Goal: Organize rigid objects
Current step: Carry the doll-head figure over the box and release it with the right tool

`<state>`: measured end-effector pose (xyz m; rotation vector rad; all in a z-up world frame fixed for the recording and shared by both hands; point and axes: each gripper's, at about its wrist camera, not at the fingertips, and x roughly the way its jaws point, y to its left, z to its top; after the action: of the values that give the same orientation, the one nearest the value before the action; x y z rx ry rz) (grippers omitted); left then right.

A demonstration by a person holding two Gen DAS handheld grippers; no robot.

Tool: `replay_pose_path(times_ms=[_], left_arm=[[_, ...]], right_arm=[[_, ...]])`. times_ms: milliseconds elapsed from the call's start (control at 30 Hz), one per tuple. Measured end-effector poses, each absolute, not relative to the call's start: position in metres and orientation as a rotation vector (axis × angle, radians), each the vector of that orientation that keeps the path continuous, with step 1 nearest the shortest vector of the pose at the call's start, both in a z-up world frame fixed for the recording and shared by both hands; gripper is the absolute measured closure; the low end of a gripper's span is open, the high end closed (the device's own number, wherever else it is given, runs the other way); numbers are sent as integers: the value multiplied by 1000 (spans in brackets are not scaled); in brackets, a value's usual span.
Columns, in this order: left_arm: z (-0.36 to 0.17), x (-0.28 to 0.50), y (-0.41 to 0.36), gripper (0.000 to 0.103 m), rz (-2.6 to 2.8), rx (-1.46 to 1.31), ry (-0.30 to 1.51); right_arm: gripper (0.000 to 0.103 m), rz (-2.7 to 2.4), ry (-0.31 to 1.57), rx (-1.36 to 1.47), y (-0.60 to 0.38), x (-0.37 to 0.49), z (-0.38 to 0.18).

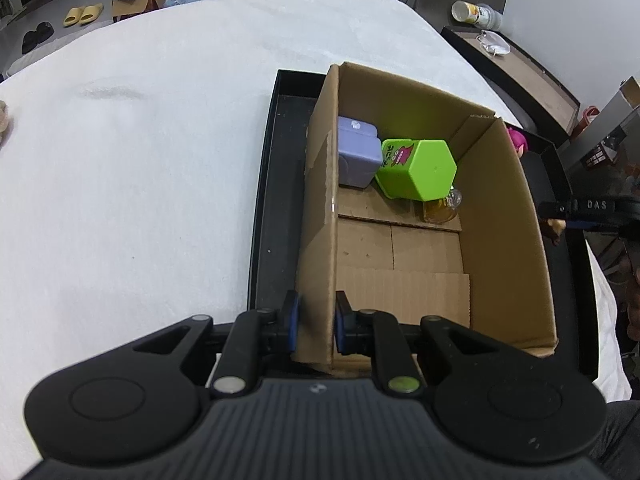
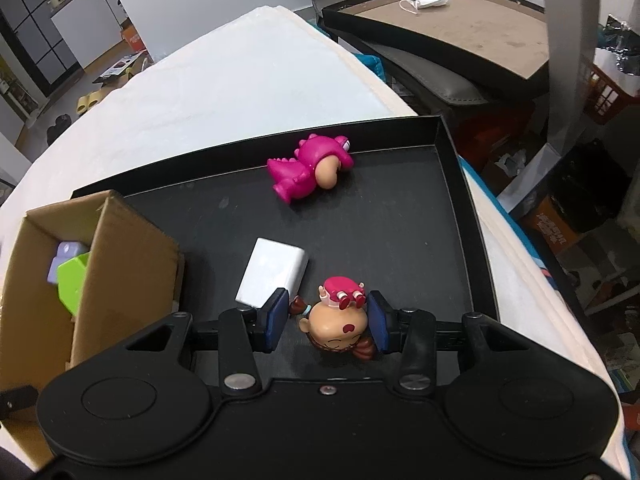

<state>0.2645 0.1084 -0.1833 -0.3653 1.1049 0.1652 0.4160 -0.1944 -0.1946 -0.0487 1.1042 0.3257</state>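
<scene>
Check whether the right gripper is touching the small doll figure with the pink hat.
Touching. The right wrist view shows the right gripper closed on the doll figure's head, both blue pads pressing its sides.

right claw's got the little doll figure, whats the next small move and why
Probably lift the doll figure straight up off the black tray. The right claw is shut on its head, and the white block lies close beside it, so a sideways drag could knock that. The left claw already pinches the cardboard box wall, steadying it for the drop.
</scene>
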Motion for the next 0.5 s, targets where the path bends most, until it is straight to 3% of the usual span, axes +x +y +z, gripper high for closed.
replay_pose_path(times_ms=[500], left_arm=[[-173, 253, 107, 87, 145, -362, 1075]], right_arm=[[61, 350, 1046, -54, -186, 389, -152]])
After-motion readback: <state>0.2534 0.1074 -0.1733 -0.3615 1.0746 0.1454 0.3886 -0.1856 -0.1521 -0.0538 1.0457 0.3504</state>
